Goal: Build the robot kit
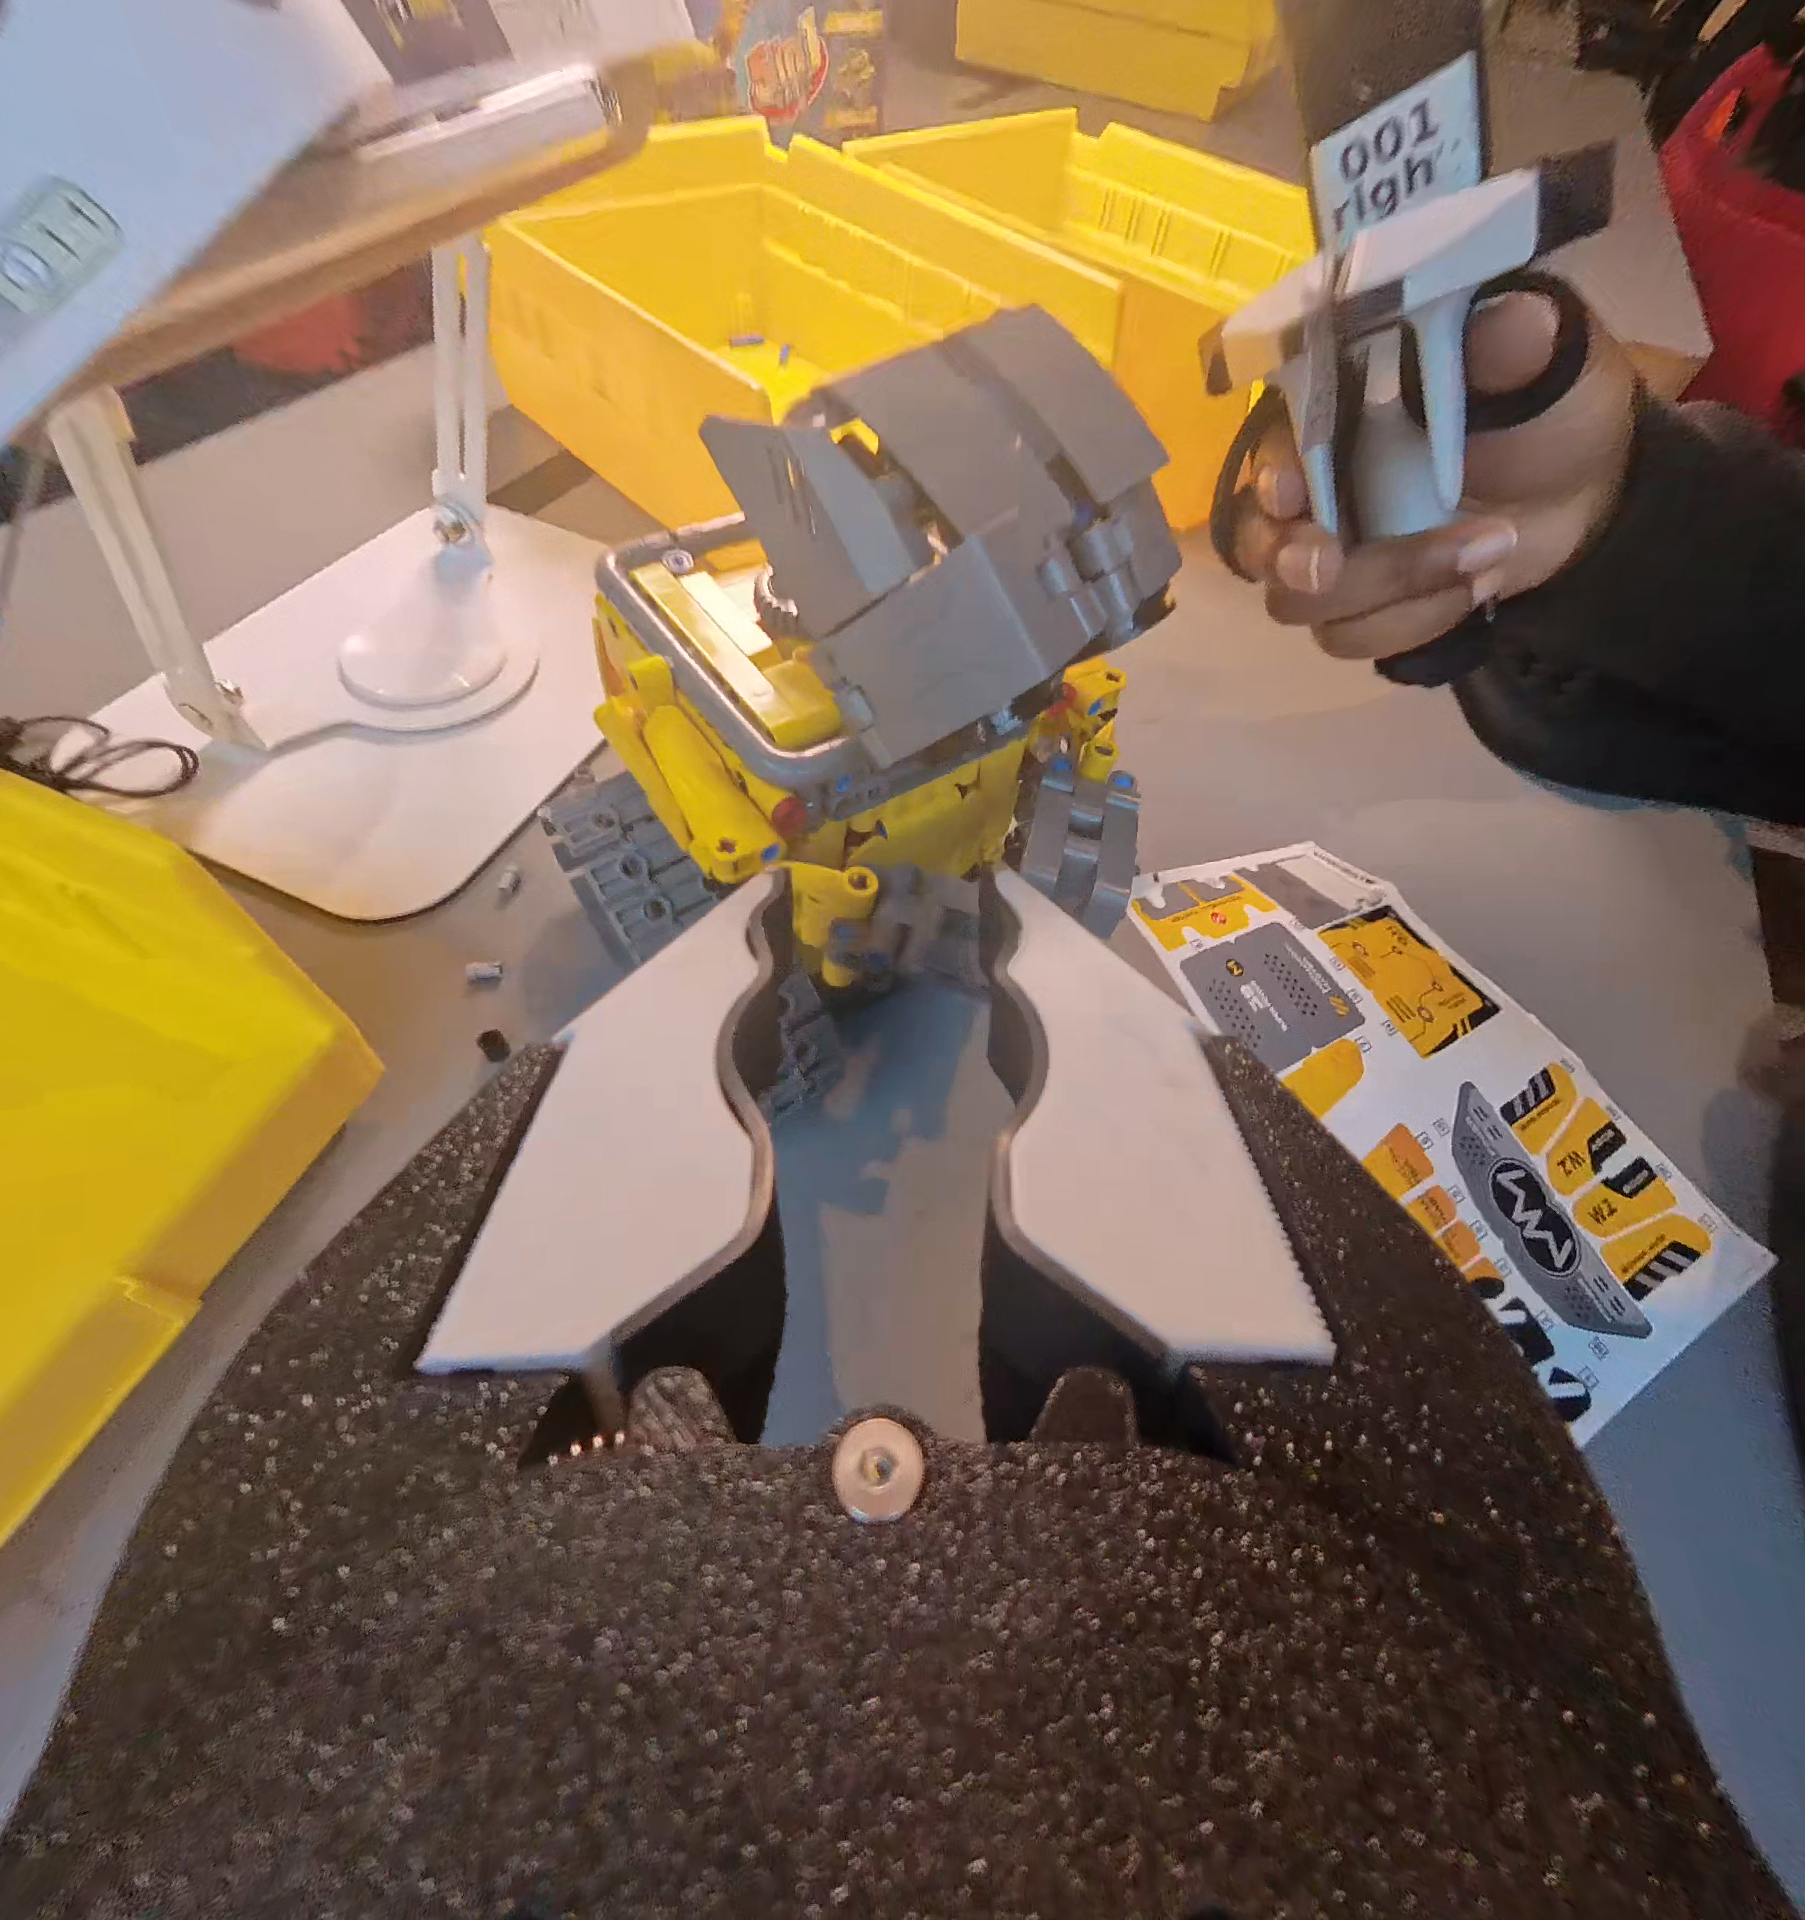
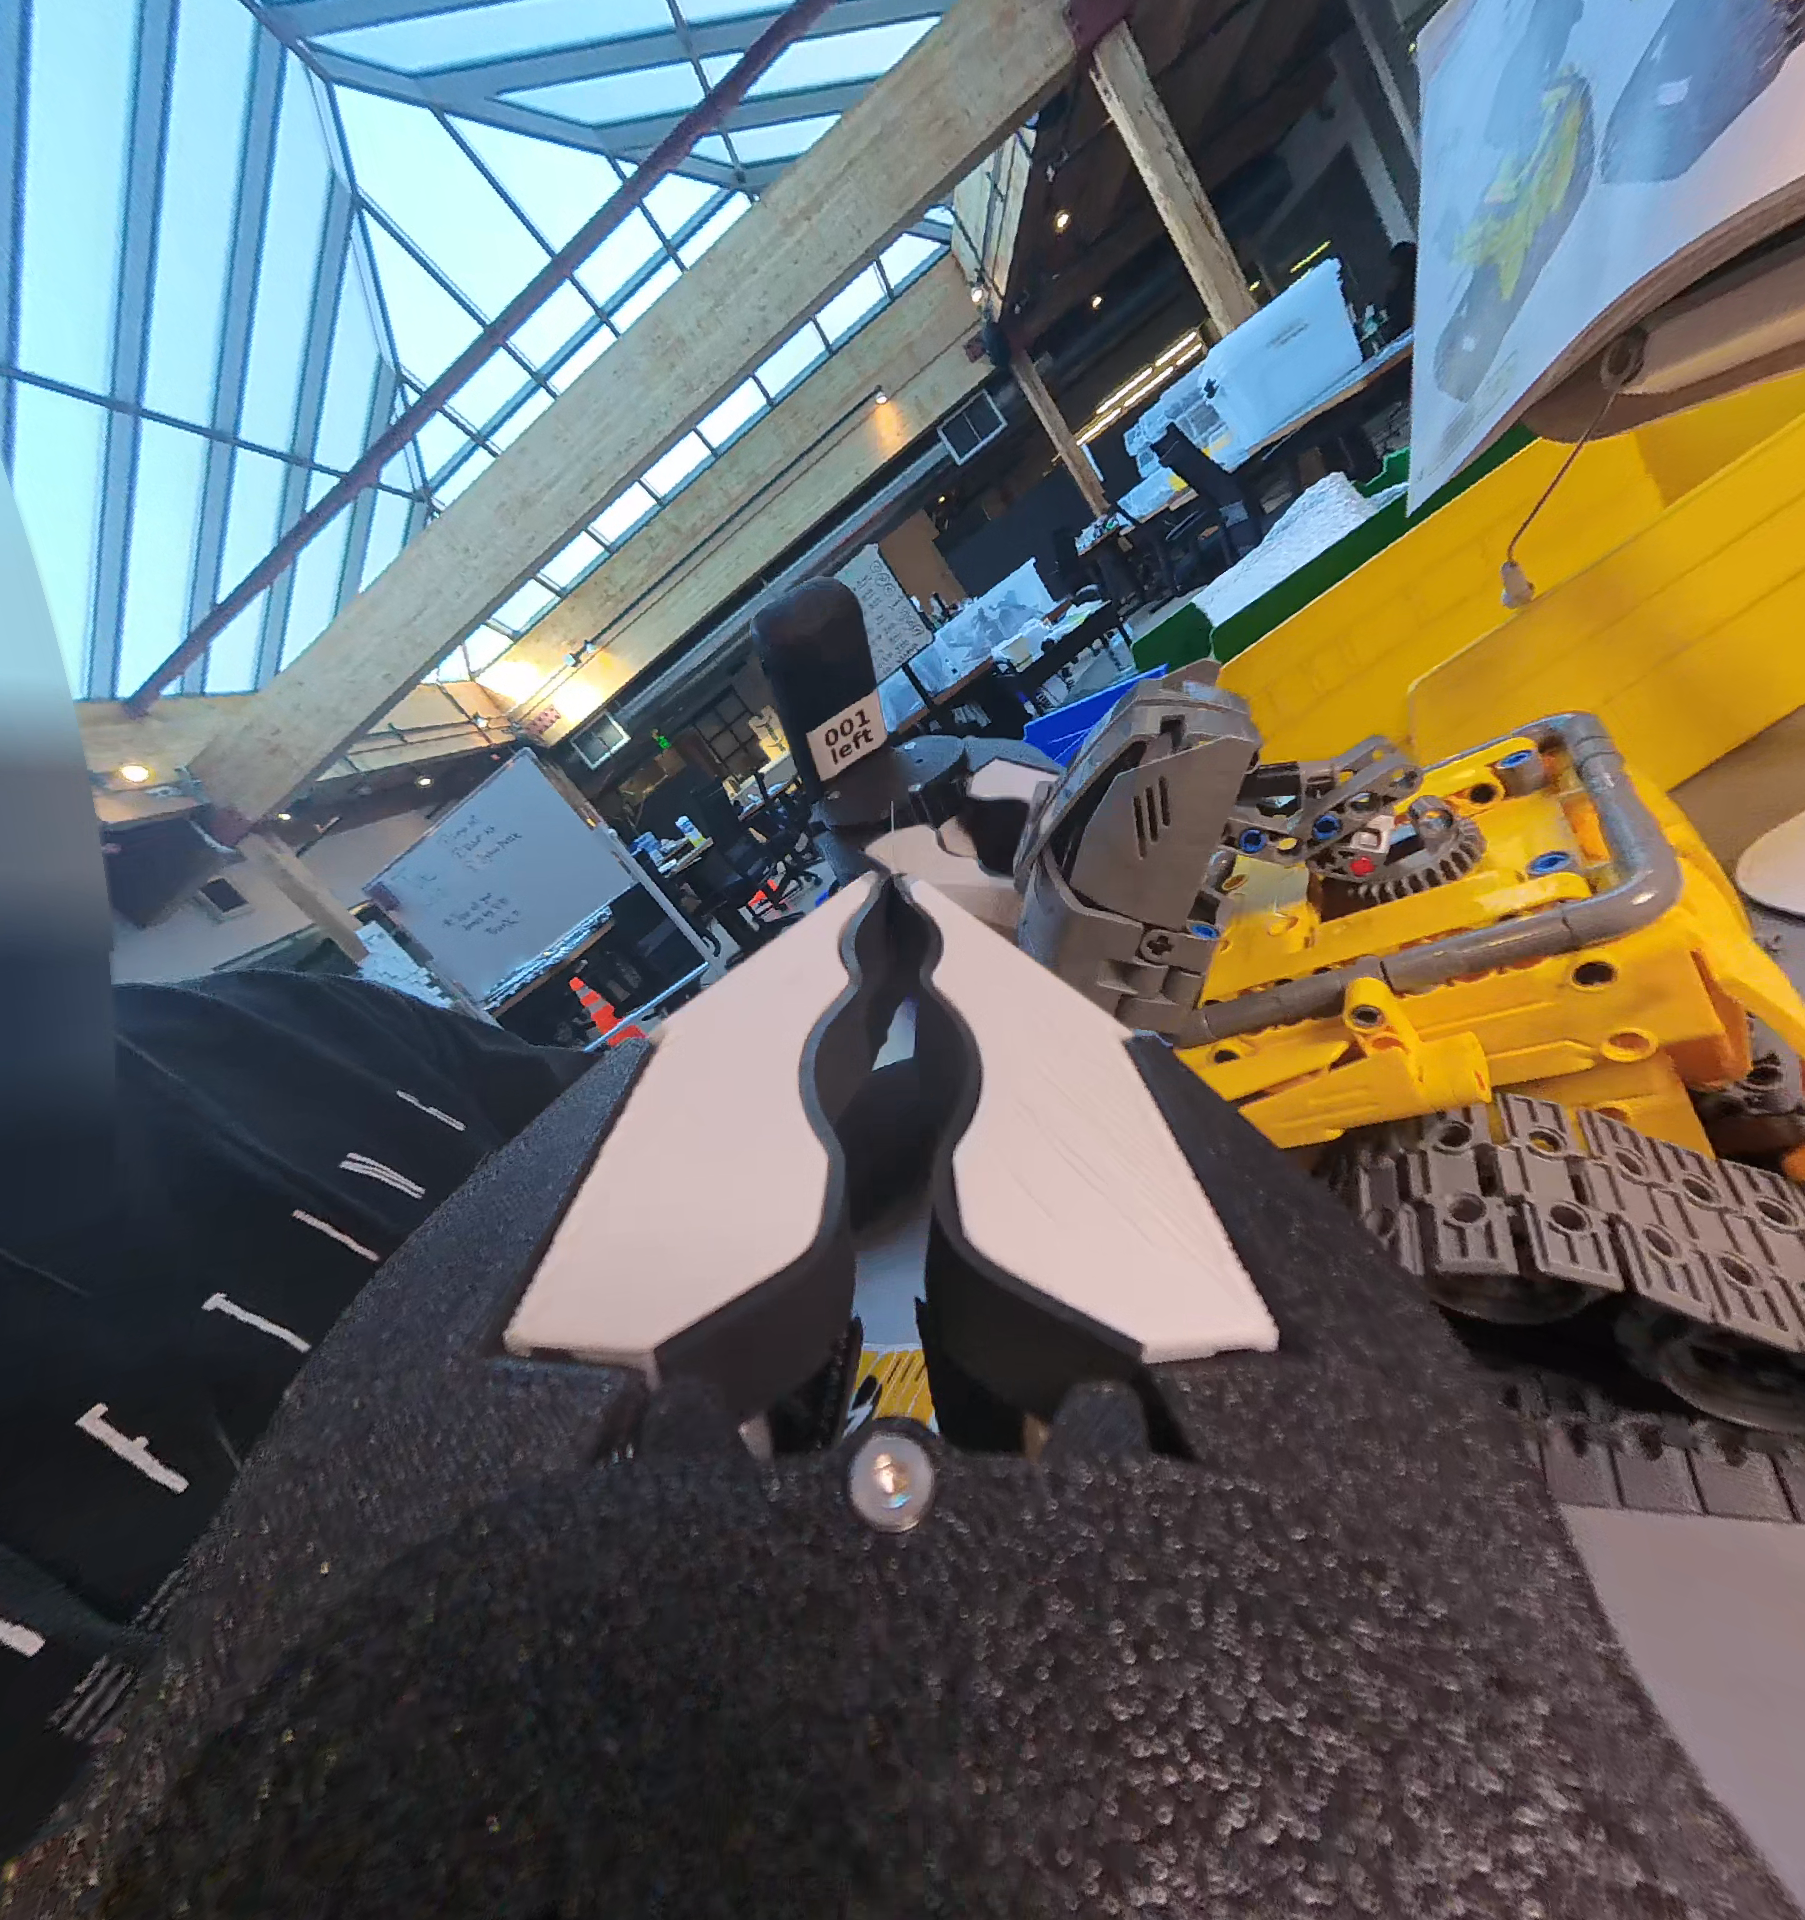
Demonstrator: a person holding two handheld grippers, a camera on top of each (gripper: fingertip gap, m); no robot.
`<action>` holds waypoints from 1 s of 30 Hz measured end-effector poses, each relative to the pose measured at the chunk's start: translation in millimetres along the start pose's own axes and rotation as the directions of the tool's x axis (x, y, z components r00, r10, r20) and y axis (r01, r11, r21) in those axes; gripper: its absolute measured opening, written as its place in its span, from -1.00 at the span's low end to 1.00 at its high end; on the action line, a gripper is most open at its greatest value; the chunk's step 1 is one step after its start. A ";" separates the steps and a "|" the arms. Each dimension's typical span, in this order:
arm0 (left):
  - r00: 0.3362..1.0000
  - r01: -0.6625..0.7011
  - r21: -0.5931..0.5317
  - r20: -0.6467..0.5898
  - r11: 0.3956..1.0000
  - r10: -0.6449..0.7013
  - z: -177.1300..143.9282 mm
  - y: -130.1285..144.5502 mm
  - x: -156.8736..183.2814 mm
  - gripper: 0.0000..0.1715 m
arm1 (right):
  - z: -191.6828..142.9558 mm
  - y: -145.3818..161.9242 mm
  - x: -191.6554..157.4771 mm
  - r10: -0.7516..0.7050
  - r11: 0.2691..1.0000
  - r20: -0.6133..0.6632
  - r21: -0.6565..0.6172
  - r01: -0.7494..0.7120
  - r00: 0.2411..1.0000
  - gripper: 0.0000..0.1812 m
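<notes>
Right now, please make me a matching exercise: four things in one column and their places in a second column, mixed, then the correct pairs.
1. brick-built tracked robot
2. sticker sheet
3. white lamp base
4. right gripper

A. flat on the table, right of the model
B. raised in a hand, upper right
C. left of the model
D. just beyond the left gripper's fingertips

Pairs: 1-D, 2-A, 3-C, 4-B

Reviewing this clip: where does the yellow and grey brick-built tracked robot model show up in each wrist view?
Left wrist view: the tracked model stands upright at picture centre, just beyond the open left gripper, a sticker sheet to its right.
Right wrist view: the model appears tilted at the right, its grey tracks toward the lower right, beside the shut right gripper.
Shared landmark: the yellow bins behind the model.
</notes>
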State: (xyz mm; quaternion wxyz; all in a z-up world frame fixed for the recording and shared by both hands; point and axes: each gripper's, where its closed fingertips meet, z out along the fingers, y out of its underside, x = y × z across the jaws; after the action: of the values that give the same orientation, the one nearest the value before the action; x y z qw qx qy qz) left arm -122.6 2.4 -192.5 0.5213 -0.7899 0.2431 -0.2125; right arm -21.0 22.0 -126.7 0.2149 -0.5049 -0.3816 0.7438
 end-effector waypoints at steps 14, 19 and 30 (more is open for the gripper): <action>0.955 -0.296 0.155 0.046 0.943 0.293 10.3 -41.8 9.2 -0.36 | 7.2 17.2 17.0 0.157 0.985 -0.074 -0.063 -0.162 0.985 -1.00; 0.951 -0.309 0.185 0.086 0.933 0.298 10.2 -41.3 13.0 -0.51 | 7.2 17.4 22.5 0.195 0.979 -0.100 -0.048 -0.200 0.976 -1.00; 0.940 -0.339 0.183 0.108 0.923 0.324 8.6 -41.9 17.4 -0.69 | 8.6 15.4 22.7 0.244 0.969 -0.103 -0.015 -0.247 0.964 -1.00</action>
State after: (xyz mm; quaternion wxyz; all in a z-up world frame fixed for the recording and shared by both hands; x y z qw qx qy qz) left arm -97.0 12.2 -155.4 0.6350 -0.6886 0.3308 -0.1145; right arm -36.8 25.5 -150.4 0.1329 -0.5878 -0.3149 0.7333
